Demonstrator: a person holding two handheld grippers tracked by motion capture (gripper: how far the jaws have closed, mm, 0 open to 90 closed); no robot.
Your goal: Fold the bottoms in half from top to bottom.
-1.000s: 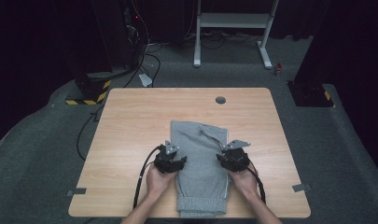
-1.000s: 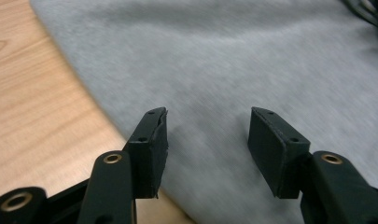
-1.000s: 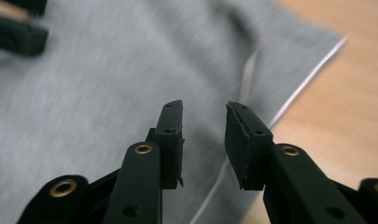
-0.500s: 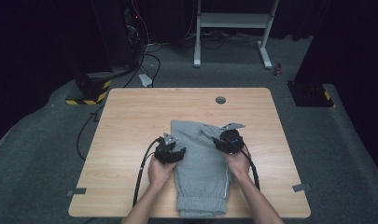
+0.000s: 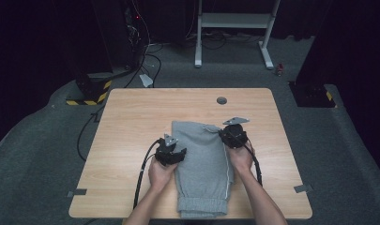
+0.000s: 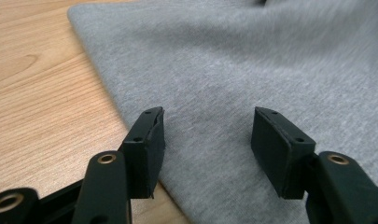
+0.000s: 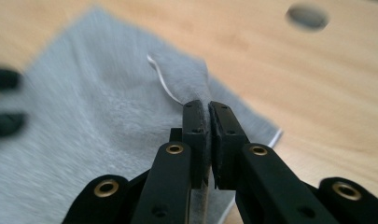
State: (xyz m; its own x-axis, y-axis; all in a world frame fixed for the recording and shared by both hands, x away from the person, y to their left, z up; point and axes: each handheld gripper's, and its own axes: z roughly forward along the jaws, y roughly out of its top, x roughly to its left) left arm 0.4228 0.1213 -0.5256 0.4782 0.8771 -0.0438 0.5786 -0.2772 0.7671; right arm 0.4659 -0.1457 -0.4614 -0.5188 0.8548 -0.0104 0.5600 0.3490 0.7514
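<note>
Both jaws differ: right gripper [image 7: 209, 135] just clamped on grey sweatpants [image 7: 98, 121], left gripper [image 6: 207, 140] spread above them

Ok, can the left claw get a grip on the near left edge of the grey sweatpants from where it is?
Probably yes. The left claw hangs open right over the grey sweatpants, with one finger at the cloth's edge on the table and nothing between. The right claw is shut on a pinched fold farther off.

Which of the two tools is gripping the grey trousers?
The right tool: its jaws pinch a fold of the grey trousers. The left tool stands open above the fabric.
</note>
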